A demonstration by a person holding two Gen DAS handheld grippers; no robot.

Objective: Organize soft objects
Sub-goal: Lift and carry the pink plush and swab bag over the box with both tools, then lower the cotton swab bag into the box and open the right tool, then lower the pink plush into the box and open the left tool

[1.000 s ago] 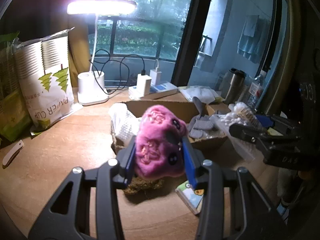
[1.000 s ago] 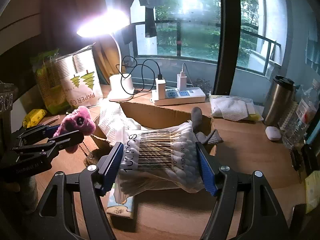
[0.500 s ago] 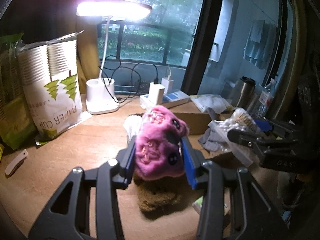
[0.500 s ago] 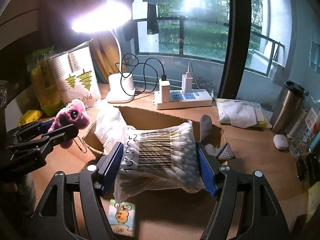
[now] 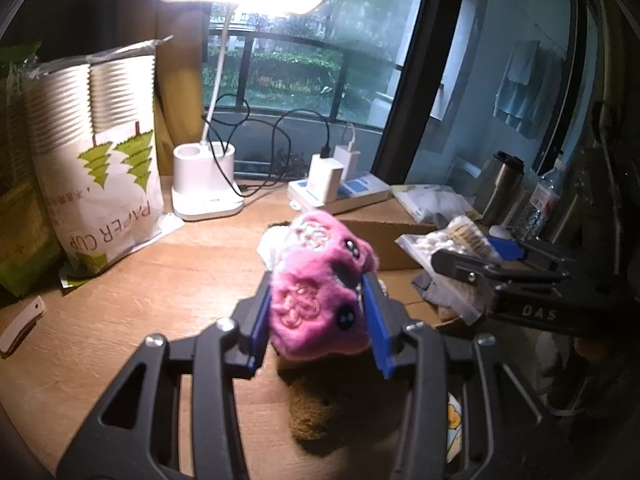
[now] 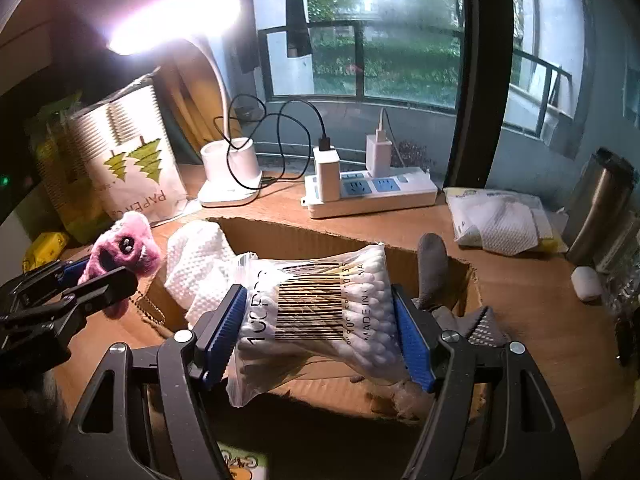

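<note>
From the left wrist, the left gripper (image 5: 318, 316), its fingers pinching the pink plush (image 5: 320, 300), has risen off the desk (image 5: 120, 304), while from the right wrist the right gripper (image 6: 316, 336) still clamps the swab bag (image 6: 316, 304) over the box (image 6: 304, 240), both seemingly headed in.

Pink plush toy (image 5: 320, 300) in left gripper (image 5: 318, 322)

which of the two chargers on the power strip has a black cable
The left charger has the black cable plugged into its top. The right charger beside it has a white cable.
</note>
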